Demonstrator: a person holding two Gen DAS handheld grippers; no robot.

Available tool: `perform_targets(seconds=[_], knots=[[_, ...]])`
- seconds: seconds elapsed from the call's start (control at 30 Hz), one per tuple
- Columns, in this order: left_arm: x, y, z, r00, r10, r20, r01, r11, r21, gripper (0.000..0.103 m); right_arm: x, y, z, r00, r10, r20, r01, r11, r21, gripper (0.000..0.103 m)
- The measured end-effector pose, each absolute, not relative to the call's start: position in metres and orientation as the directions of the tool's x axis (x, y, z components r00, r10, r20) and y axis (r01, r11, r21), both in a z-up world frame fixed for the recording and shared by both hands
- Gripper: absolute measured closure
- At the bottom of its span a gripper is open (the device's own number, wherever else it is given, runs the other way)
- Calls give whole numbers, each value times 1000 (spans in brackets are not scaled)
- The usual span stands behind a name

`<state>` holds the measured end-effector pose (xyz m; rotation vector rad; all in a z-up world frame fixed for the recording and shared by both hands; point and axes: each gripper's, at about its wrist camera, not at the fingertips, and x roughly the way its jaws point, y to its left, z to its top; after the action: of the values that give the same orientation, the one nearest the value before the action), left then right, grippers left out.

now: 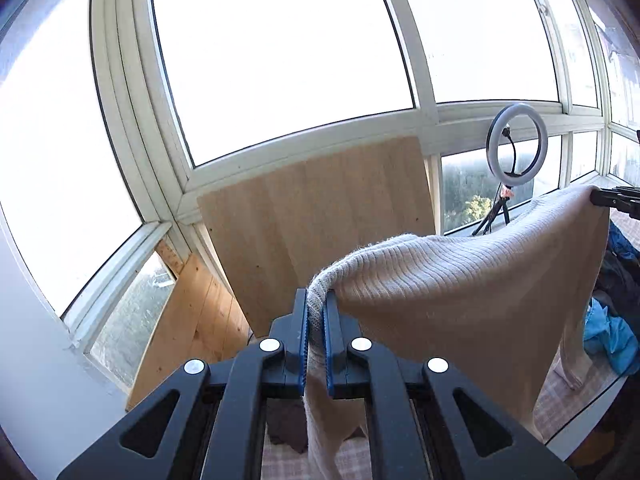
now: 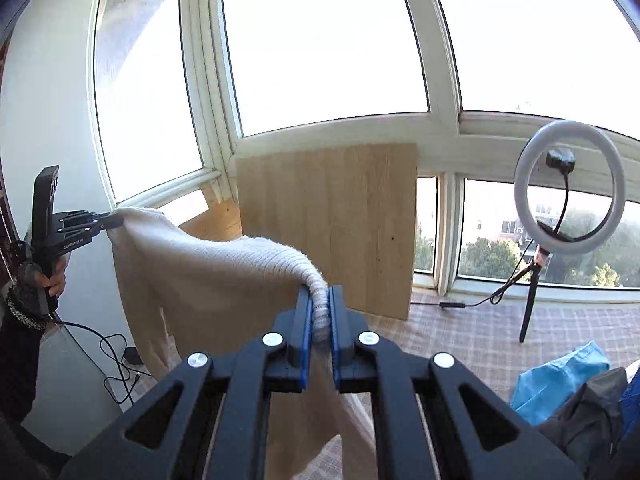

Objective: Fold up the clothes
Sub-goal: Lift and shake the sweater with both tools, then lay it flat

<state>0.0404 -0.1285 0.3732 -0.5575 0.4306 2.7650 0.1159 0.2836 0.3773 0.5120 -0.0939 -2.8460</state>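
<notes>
Two claws, one garment: both are clamped on the same cream ribbed sweater, so it hangs stretched in the air between them, in front of the window.
Sweater: chunky rib knit, soft and floppy, no stiffness at all. It sags in the middle and a sleeve dangles off to the side, clear of the checked bedding underneath.
Weight guess: light enough to lift like this, but I'd bet knit this thick stretches under its own weight if held up long.
Slip: fuzzy yarn, grippy not slick, doubt it slides out.
Where to grab: top edge near the corners, a good bunch of knit per claw, like now. One thin layer would just pull out of shape.
Left claw: closed tight on a bunched fold of the edge.
Right claw: closed on the other end, same deal.
Other clothes: blue garment and dark garment lie piled to the right, not touched.
</notes>
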Motion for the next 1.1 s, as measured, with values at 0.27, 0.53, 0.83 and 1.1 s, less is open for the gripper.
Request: perform_targets(seconds=[0.27,0.53,0.83,1.1], knots=[[135,-126,456,-927,320,-194,-365,-886,285,97,252,255,488,-989,-124,-85,131,-989,-76,95],[138,-118,462,-922,336,-190,-382,-869,314,97,270,256,490,-996,-55,-76,65,-989,-135,96],[-13,-50,384,-873,222,-433,-377,-873,311,97,128,299,408,-945,-1,-328,16,-999,-44,96],[-182,57,218,-718,56,-694,-391,-858,334,92,-92,358,249,-736,100,-669,-64,-995,-78,93]])
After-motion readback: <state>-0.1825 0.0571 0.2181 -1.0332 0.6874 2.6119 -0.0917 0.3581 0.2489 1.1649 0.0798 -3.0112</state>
